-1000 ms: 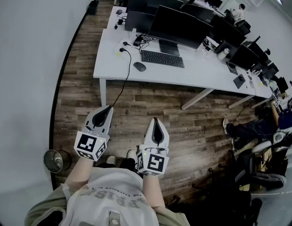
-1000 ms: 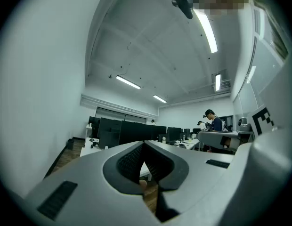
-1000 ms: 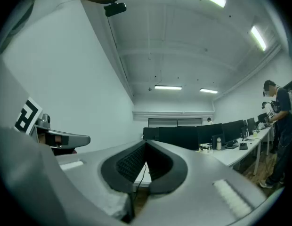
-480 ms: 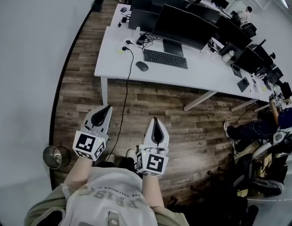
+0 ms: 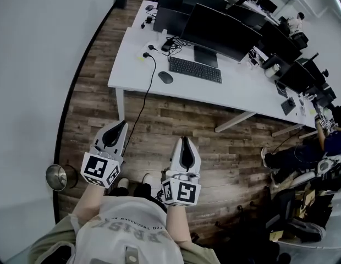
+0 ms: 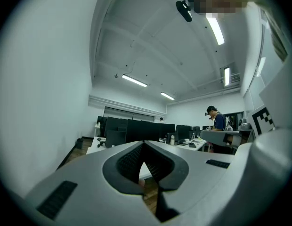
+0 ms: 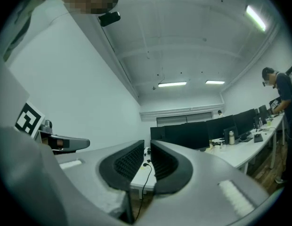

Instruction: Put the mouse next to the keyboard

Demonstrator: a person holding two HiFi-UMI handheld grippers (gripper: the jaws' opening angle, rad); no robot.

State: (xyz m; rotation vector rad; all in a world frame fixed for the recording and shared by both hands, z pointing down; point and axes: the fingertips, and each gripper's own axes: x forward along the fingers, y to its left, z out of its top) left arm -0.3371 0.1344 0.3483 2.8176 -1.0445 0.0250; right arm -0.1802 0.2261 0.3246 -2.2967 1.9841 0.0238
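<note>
A dark mouse (image 5: 165,77) lies on the white desk (image 5: 129,70), just left of a black keyboard (image 5: 195,70) that sits in front of a large monitor (image 5: 223,33). Both grippers hang well short of the desk, over the wooden floor. My left gripper (image 5: 121,125) is shut and empty, its jaws meeting at the tips (image 6: 144,145). My right gripper (image 5: 185,140) is shut too, with nothing between its ribbed pads (image 7: 147,147). The person stands back from the desk, arms held low in front of the body.
A black cable (image 5: 139,112) drops from the desk's left end to the floor. A metal bin (image 5: 56,176) stands by the left wall. More desks with monitors (image 5: 291,70) run to the right, where other people (image 5: 319,153) sit on chairs.
The view has shifted slightly: the desk sits a little higher and further right in the frame. Both grippers stay shut and low, the left drifting a bit left.
</note>
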